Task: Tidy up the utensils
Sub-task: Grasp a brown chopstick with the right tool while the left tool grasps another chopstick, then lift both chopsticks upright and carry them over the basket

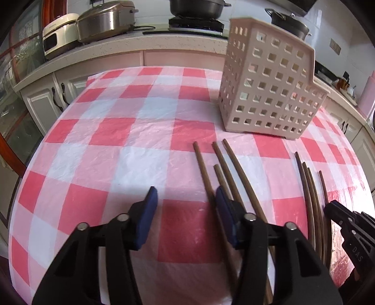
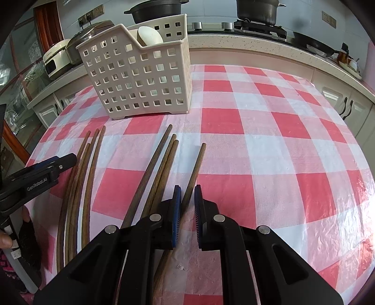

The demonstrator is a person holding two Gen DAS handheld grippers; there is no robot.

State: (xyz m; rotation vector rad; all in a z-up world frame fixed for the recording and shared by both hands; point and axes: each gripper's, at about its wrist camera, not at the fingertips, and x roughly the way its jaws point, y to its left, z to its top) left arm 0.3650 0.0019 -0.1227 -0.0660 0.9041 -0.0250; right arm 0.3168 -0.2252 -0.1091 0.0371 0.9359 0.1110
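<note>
Several brown wooden chopsticks lie on the red-and-white checked tablecloth in two loose groups. In the left wrist view, one group [image 1: 225, 169] lies by my left gripper [image 1: 185, 194], which is open and empty; its right finger rests over these sticks. The second group [image 1: 309, 187] lies further right. In the right wrist view, my right gripper [image 2: 187, 194] is narrowly open around a single chopstick [image 2: 195, 166], its pads not touching it. The beige perforated utensil basket [image 1: 267, 89] [image 2: 140, 77] stands upright beyond the chopsticks, holding a white spoon-like item [image 2: 148, 35].
The right gripper's black body [image 1: 346, 225] shows at the left wrist view's right edge; the left gripper [image 2: 39, 173] shows at the right wrist view's left edge. Behind the table runs a counter with cookers [image 1: 103, 21], pots [image 2: 255, 9] and a stove.
</note>
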